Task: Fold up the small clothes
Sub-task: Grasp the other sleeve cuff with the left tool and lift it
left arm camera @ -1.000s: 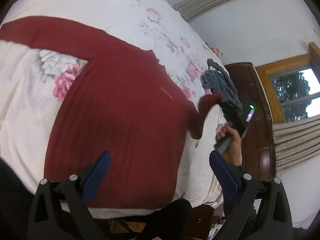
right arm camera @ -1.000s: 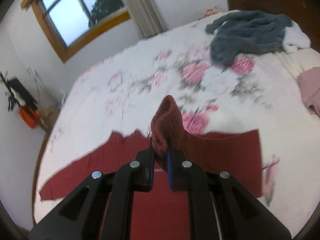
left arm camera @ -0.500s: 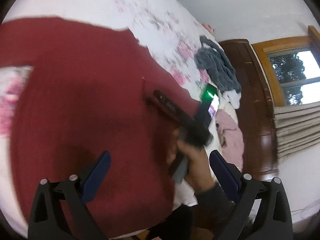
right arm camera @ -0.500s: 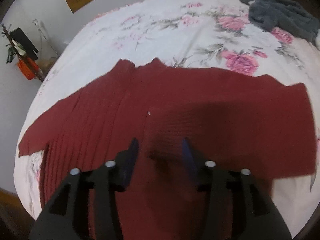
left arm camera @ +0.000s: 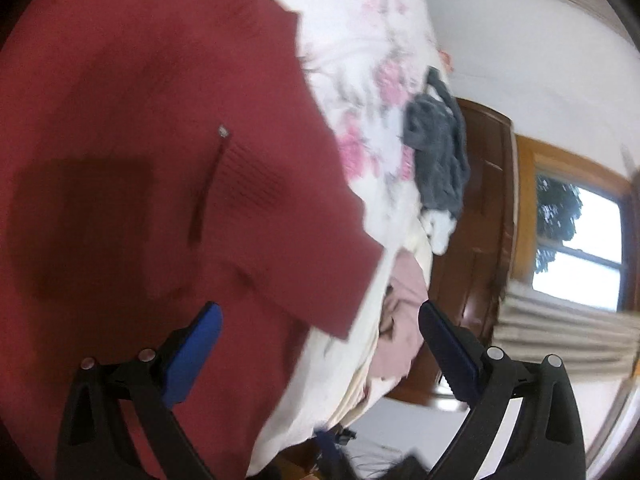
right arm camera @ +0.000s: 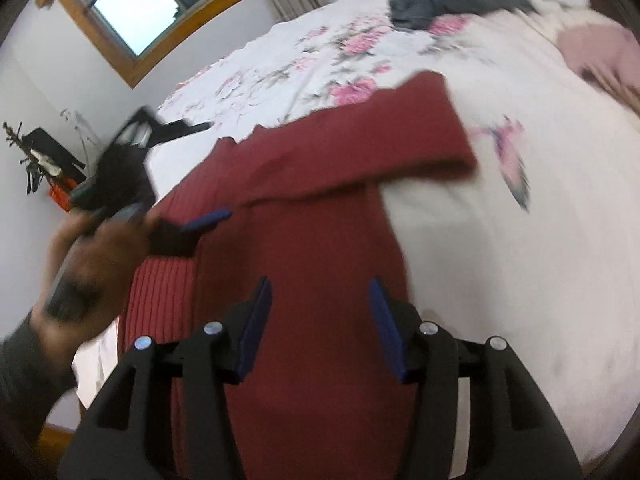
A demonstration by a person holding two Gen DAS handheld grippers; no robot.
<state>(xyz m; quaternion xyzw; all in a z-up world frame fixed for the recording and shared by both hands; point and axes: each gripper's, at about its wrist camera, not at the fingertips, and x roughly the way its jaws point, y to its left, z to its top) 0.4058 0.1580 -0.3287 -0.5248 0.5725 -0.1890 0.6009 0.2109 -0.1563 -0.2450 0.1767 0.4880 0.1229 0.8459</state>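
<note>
Daylight enters through a window (left arm camera: 580,240), which is blown out to near white in both views, while the room itself stays fairly dim and soft. Fisheye distortion bends the walls and curves the bed (right arm camera: 520,240) toward dark, vignetted corners. Motion blur smears most of both frames: the floral print, the red sweater (left arm camera: 140,120) edges and the left hand (right arm camera: 80,264) are streaked and unsharp. A blocky dark shadow lies on the sweater in the left wrist view. Colours look muted, slightly grainy.
</note>
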